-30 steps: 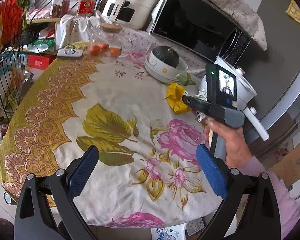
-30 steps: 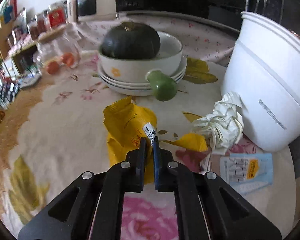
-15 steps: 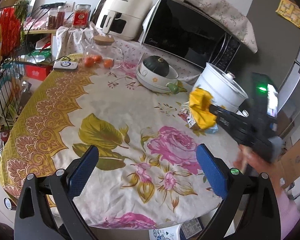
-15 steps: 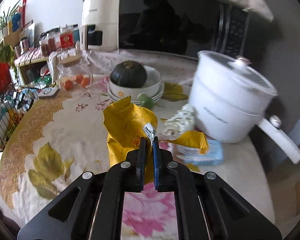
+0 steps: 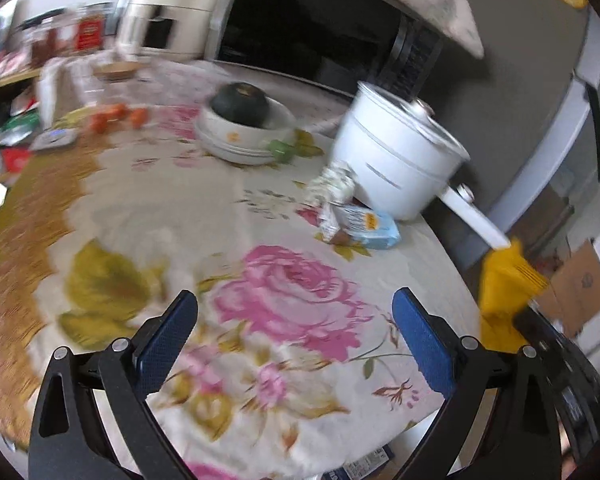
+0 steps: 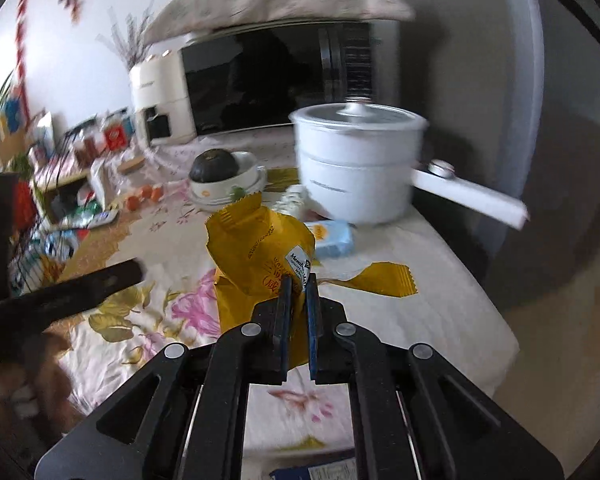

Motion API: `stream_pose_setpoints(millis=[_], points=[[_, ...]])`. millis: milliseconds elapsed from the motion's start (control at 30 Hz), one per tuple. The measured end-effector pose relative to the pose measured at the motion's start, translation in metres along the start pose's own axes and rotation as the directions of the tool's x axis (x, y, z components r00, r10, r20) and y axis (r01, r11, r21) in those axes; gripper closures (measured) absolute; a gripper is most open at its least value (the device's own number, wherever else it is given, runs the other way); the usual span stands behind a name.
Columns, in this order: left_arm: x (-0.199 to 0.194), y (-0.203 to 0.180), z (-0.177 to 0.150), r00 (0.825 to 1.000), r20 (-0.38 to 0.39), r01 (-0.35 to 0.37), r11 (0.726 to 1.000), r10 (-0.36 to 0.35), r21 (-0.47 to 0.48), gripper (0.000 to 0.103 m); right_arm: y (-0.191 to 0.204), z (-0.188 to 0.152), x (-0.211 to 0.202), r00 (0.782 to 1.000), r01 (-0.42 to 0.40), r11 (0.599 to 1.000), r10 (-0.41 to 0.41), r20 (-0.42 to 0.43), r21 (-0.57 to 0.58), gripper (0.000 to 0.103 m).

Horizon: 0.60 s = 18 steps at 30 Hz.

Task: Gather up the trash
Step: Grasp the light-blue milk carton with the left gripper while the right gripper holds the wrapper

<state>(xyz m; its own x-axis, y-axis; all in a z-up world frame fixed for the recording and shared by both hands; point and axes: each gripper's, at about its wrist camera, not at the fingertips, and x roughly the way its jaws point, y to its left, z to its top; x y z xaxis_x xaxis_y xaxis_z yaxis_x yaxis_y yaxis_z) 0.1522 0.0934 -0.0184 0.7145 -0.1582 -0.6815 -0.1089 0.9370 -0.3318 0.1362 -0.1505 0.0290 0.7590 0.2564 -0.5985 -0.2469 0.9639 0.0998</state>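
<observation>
My right gripper (image 6: 298,284) is shut on a yellow snack wrapper (image 6: 260,244), lifted above the flowered tablecloth (image 6: 400,280). From the left wrist view the same yellow wrapper (image 5: 504,280) hangs past the table's right edge. My left gripper (image 5: 296,316) stands open over the pink rose print with nothing between its fingers. A crumpled white paper (image 5: 334,182) and a light blue packet (image 5: 370,226) lie beside the white pot (image 5: 396,160).
A bowl stack holding a dark squash (image 5: 240,104) sits mid-table, with a microwave (image 5: 312,40) and a cream appliance (image 6: 160,96) behind. Cardboard boxes (image 5: 584,280) stand on the floor at the right. Cluttered shelves (image 6: 40,168) fill the left side.
The right gripper lifted the yellow wrapper off the table and carried it back toward the table's right edge. The left gripper swung right, toward the pot.
</observation>
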Motion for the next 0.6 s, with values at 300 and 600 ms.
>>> stream_pose_setpoints(millis=[300,600], points=[[0.103,-0.063,0.028,0.993,-0.121,0.034,0.949,0.004,0.313,0.008,-0.044,-0.009,-0.008,1.000,0.012,0.992,-0.011,-0.004,0.125,0.097],[0.193,-0.132,0.050,0.982,-0.186,0.083,0.779,0.044,0.622,0.008,-0.073,-0.007,-0.013,0.999,0.040,0.980,-0.038,-0.013,0.195,0.097]])
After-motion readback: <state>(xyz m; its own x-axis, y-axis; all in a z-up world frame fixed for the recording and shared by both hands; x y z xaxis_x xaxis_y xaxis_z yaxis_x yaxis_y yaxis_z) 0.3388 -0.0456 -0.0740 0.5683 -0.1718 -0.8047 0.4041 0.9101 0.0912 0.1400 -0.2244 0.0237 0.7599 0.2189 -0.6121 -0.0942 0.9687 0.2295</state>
